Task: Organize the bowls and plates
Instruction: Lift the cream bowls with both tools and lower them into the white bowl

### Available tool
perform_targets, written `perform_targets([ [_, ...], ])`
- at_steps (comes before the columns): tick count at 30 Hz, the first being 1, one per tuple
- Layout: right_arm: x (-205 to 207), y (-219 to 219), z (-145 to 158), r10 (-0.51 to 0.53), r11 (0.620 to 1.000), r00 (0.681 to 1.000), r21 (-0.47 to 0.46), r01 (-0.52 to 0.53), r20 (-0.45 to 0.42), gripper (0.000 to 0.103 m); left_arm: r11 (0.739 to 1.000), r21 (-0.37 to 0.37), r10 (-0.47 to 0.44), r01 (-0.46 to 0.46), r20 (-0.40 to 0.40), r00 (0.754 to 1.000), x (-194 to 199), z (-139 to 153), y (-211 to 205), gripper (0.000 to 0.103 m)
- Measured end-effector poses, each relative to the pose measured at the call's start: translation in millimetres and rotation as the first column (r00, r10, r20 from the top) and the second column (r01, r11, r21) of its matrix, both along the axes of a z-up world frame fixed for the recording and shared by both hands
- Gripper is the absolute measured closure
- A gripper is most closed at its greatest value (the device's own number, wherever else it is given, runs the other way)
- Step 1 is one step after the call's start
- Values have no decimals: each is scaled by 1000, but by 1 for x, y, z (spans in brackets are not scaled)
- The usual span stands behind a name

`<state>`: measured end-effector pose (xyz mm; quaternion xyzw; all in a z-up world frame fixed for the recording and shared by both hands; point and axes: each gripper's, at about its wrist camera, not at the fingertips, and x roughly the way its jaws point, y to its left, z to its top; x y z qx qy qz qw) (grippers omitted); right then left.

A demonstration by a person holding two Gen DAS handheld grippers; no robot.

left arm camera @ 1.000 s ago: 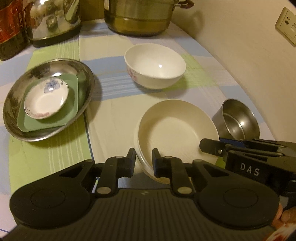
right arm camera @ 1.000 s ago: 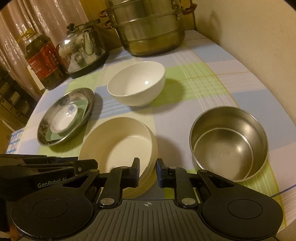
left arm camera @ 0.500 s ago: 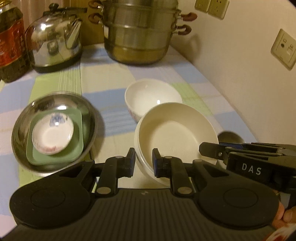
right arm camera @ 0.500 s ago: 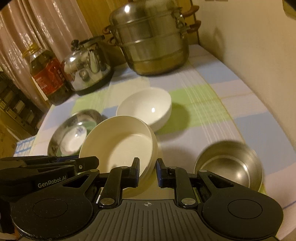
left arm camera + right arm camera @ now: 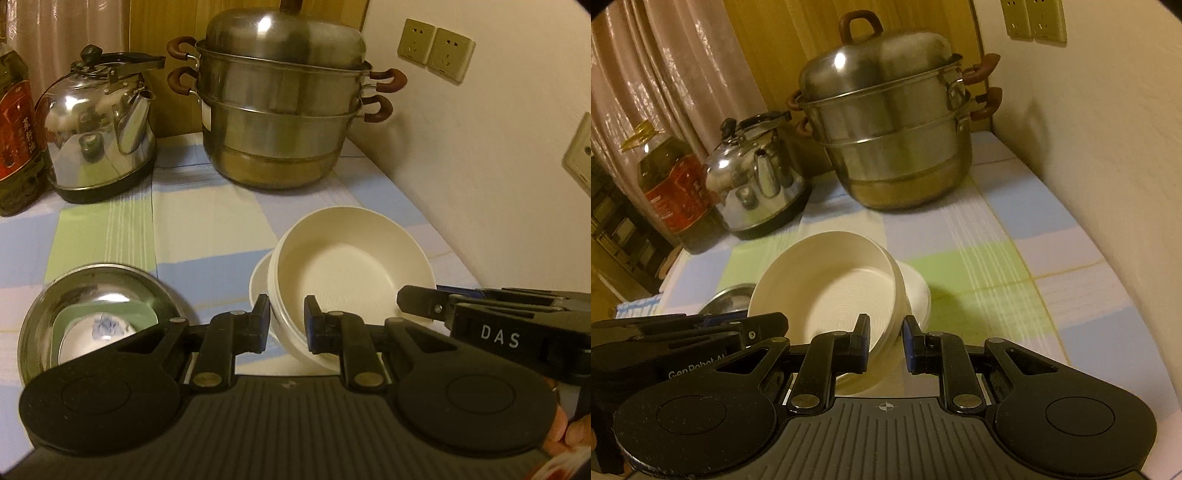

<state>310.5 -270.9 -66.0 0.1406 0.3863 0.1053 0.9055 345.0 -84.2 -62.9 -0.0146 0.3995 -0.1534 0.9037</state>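
Home kitchen or dining corner. Evidence: a checked tablecloth (image 5: pixel 207 221) covering the table, a lidded two-tier steel steamer pot (image 5: pixel 284 110), a polished kettle (image 5: pixel 99 136), a cooking-oil bottle (image 5: pixel 674 188), wall sockets (image 5: pixel 436 53) and curtains (image 5: pixel 672 74).

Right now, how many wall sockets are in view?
3. Two sit side by side high on the wall: one and its neighbour, right of the steamer pot. A third is cut off by the frame's right edge. Others may lie outside the frame.
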Motion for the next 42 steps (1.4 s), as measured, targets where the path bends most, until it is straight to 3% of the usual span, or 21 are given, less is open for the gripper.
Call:
perform_targets([
  [20, 55, -4, -33, -33, 999, 995, 31, 36, -89, 84, 1000, 15, 15, -14, -75, 997, 48, -30, -5, 86],
  [42, 65, -8, -46, -40, 997, 985, 65, 51, -166, 84, 1000, 17, 17, -15, -131, 991, 60, -37, -4, 86],
])
